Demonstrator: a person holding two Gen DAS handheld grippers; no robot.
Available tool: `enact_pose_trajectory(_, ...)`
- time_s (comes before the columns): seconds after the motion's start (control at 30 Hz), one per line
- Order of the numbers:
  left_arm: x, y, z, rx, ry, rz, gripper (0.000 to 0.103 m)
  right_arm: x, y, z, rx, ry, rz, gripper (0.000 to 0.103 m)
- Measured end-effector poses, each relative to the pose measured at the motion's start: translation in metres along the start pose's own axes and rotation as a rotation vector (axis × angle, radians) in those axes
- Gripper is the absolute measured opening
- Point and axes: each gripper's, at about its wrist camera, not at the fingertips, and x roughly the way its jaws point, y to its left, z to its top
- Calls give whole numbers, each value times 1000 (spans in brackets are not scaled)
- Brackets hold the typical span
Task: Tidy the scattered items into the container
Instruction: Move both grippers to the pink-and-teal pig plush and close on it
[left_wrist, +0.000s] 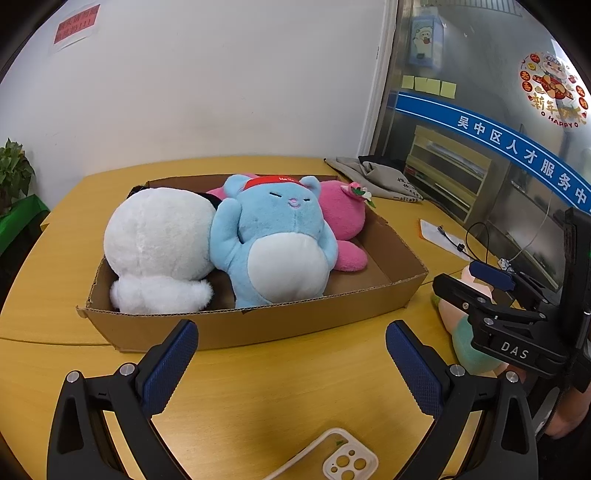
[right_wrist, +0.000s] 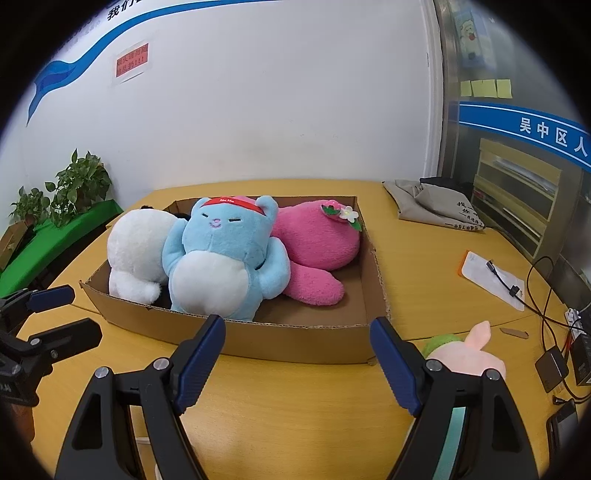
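Three plushies (right_wrist: 229, 254) are boxed (right_wrist: 295, 334), so the peach toy (right_wrist: 467, 356) beside the open, empty right claw (right_wrist: 297, 363) is best straddled squarely; the left claw (left_wrist: 291, 363) is held open.

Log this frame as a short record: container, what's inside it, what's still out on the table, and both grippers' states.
container: cardboard box, open top, on the yellow table
inside: white plush, blue plush, pink plush, side by side
still out: pale pink plush, lying on the table to the right of the box
left gripper: open, empty, pointed at the box front
right gripper: open, empty, beside the pale pink plush, not touching it as far as the views show
other: phone case near the left gripper
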Motion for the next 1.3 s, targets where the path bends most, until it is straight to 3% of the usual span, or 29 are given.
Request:
enact_pose_trajectory(0.23, 8, -11, -1, 21, 16, -24, 103, -24, -37, -3, 29, -46, -40, 81)
enact_pose_trajectory(0.33, 9, -12, -5, 22, 27, -29, 103, -30, -74, -17, 57, -33, -150, 81)
enact_pose_trajectory(0.43, 15, -13, -8, 13, 38, -37, 103, -18, -121, -43, 165, 59, -240, 81)
enact_pose_trajectory(0.53, 22, -17, -8, 5, 46, -62, 103, 4, -140, -66, 192, 175, -277, 82)
enact_pose_trajectory(0.63, 27, -24, -8, 14, 56, -75, 103, 10, -143, -79, 252, 203, -125, 85)
enact_pose_trajectory(0.8, 27, -28, -10, 24, 60, -83, 103, 17, -120, -89, 201, 227, 12, 80)
enact_pose_trajectory(1.0, 33, -18, -17, -21, 82, -99, 103, 5, -63, -100, 1, 206, 22, 75)
enact_pose_trajectory(1.13, 51, -26, -19, -44, 146, -175, 103, -10, -14, -113, -161, 167, 29, 75)
enact_pose_trajectory(1.3, 93, -49, -29, -94, 282, -316, 103, -21, 8, -120, -104, 144, 140, 75)
